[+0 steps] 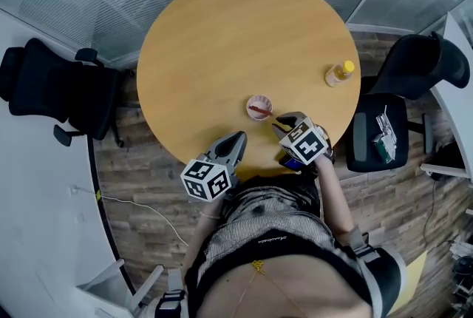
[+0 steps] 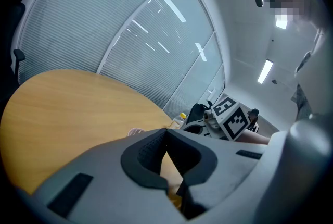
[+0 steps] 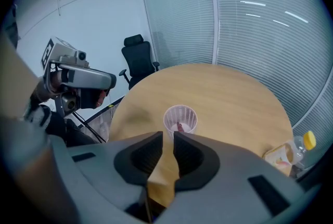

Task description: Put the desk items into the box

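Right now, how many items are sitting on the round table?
2: a small mesh cup near the right gripper, and a yellow-capped bottle by the table's right edge. That gripper may hide more.

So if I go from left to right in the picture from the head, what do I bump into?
A black chair → left gripper → little pink cup → right gripper → bottle with a yellow cap → another black chair.
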`<state>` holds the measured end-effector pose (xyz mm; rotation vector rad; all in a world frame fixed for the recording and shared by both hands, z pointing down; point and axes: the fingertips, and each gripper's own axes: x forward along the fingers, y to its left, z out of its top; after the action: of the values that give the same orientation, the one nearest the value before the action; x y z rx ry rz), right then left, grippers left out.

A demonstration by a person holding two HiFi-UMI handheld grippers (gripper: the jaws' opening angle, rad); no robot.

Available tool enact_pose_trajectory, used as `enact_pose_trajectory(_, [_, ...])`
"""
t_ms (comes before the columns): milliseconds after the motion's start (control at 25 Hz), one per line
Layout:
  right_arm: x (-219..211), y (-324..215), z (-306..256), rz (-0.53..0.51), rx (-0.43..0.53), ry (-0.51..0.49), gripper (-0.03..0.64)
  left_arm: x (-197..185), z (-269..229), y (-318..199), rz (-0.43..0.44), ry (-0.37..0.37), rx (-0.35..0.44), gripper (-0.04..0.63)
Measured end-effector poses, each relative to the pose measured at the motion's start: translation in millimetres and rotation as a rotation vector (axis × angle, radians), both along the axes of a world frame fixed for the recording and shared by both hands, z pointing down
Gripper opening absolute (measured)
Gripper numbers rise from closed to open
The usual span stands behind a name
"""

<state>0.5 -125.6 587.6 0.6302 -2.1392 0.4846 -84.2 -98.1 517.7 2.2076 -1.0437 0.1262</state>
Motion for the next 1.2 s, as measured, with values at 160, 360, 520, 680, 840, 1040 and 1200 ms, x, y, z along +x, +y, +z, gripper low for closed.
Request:
enact_pose_trajectory(160, [-3, 9, -6, -0.021, 0.011, -0.027, 0.054, 3, 2, 1, 0.004, -0.003, -0.006, 0.018])
enact_pose_trajectory(360, [-12, 16, -15, -0.045, 0.044, -0.071, 0.032, 7, -2, 1, 0.008, -0.006, 0.012, 0.018])
enact_pose_trajectory(520, [-24, 19, -32, -0.071, 0.106, -0.154, 0.029, 14, -8, 0, 0.019, -0.003, 0.033, 0.018])
enact_pose_trajectory(680, [-37, 18, -56, -0.074, 0.200, -0.256, 0.028, 19, -15, -1, 0.030, 0.012, 0.050, 0.018])
enact_pose_trajectory(840, [-45, 21, -78, -0.076, 0.289, -0.334, 0.025, 21, -24, -2, 0.029, 0.010, 0.087, 0.018])
enact_pose_trajectory(1040, [-49, 22, -99, -0.074, 0.354, -0.405, 0.025, 21, -38, -7, 0.022, 0.006, 0.136, 0.018])
enact_pose_trajectory(1200, [-48, 20, -117, -0.064, 0.402, -0.442, 0.025, 21, -52, -10, 0.008, 0.009, 0.178, 0.018])
